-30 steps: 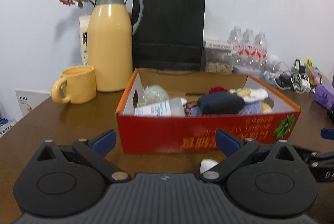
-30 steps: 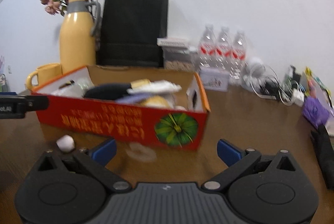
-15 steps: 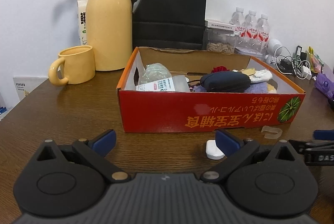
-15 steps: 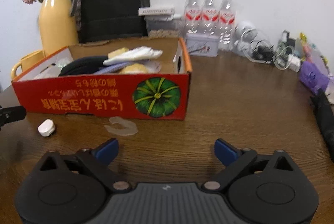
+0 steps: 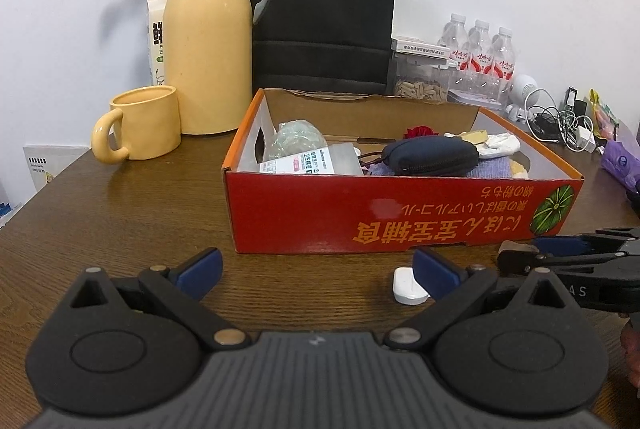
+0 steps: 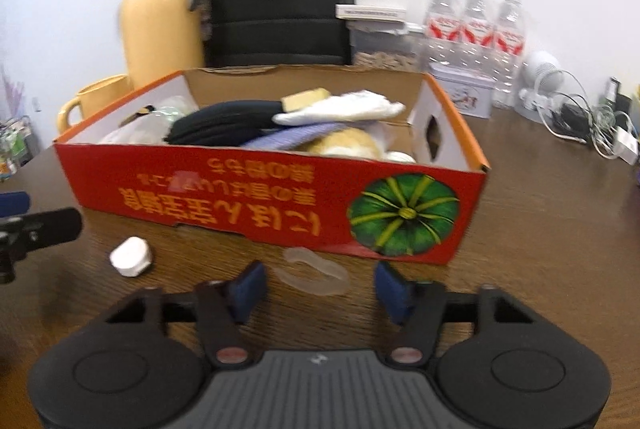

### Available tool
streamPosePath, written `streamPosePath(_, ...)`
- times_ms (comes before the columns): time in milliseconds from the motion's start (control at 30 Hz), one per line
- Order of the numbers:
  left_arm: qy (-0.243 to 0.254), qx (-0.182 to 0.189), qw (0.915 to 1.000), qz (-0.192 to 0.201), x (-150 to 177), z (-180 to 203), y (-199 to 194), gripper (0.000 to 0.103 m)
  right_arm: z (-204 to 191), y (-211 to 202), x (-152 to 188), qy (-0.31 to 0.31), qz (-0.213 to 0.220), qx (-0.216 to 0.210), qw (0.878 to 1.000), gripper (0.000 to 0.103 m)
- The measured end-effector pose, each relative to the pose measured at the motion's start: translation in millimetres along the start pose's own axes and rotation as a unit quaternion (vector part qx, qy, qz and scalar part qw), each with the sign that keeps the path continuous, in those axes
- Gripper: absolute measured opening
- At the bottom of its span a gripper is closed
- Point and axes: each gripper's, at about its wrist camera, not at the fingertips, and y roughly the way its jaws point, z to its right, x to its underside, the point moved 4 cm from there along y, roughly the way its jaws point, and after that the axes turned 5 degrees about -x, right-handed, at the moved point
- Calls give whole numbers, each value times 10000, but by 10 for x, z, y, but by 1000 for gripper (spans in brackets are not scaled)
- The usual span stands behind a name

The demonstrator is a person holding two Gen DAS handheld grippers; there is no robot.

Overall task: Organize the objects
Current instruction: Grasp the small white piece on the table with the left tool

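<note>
The right claw [image 6: 318, 283] is closing on a clear, curved soft-plastic piece [image 6: 310, 271] that lies on the brown wooden counter [image 6: 540, 229], just near of the red cardboard box [image 6: 248, 195] with the green pumpkin print. The piece sits between the blue pads, which do not yet appear to press it. The left claw [image 5: 316, 265] hangs spread and empty, with a small white rounded case [image 5: 408, 283] on the counter by its right pad. The step in hand looks like picking up the clear piece; next the pads must seat low on its thin edges, then lift it over the box wall.
</note>
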Motion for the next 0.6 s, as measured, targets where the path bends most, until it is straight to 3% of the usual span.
streamPosePath(67,-1,-6,10000,-7,-2,-1,3,103,-35,-4,-7,-81,23,-86,9999,22)
streamPosePath(133,-6,-6,10000,-10,-5,-2,3,103,-57,-5,-13,-125,33,-119,9998,10)
streamPosePath(400,-3,-5,10000,-9,-7,-3,0,103,-53,-24,-21,-101,109,-110,9998,4)
streamPosePath(600,-2,-28,10000,-40,-9,-13,7,103,-48,-140,-25,-113,447,-3,9989,4)
